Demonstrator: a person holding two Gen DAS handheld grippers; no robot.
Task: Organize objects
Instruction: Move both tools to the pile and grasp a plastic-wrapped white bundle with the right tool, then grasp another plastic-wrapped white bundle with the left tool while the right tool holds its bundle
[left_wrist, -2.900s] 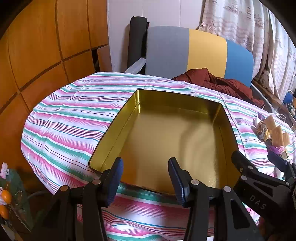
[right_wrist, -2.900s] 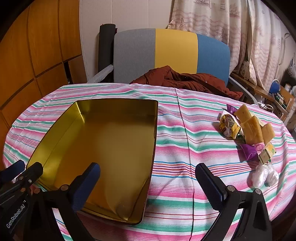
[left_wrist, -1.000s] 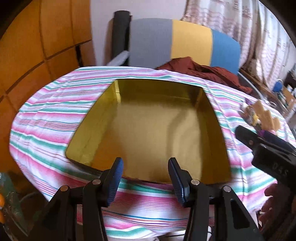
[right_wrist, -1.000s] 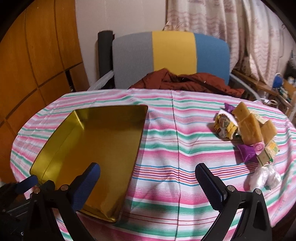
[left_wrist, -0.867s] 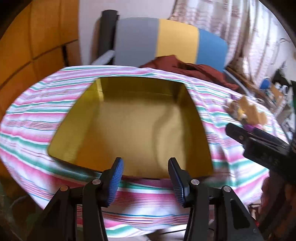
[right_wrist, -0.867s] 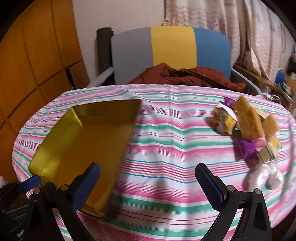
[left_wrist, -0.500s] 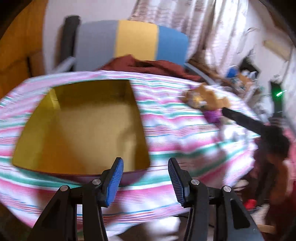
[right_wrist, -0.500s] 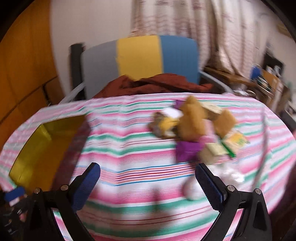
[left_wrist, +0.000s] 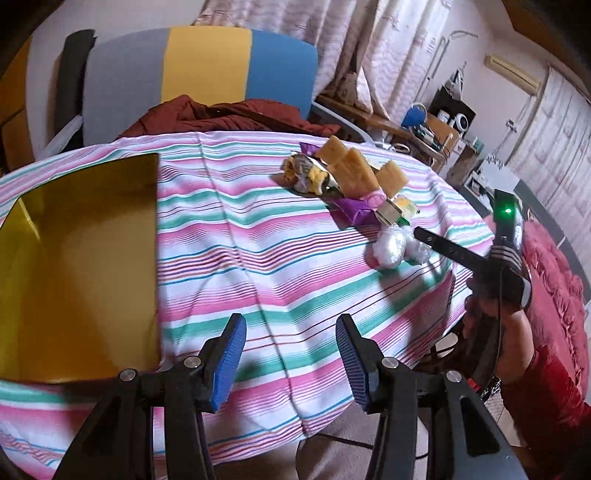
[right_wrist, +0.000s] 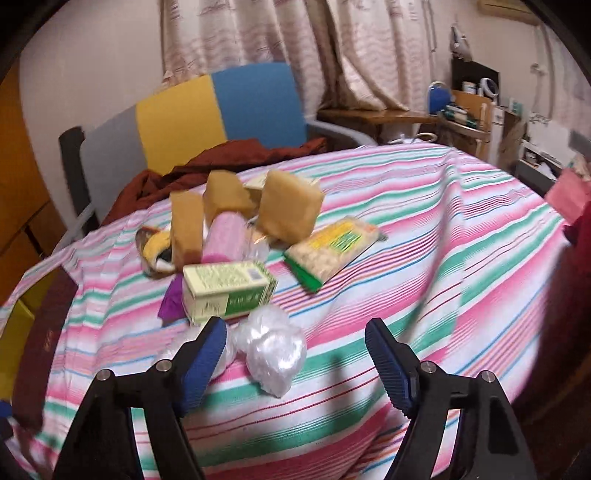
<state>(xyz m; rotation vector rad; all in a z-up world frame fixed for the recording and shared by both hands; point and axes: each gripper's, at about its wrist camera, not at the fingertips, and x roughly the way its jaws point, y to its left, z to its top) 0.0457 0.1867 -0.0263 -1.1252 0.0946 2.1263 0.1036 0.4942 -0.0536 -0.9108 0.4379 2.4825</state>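
We are in a lived-in home: patterned curtains (right_wrist: 258, 48) at twelve o'clock, a tricolour chair (left_wrist: 199, 74) draped with clothing (left_wrist: 221, 114), a striped tablecloth (left_wrist: 266, 251) on the table, cluttered shelves (right_wrist: 469, 107) at two o'clock.

A tin (left_wrist: 77, 266) lies left on the table (left_wrist: 258, 258), a pile of packets (left_wrist: 351, 184) well apart right.

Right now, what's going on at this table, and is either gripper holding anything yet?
Nothing is held yet. The right gripper is open, close over the clear plastic bundle at the near edge of the snack pile. The left gripper is open above the striped tablecloth, with the gold tin to its left, nothing visible inside.
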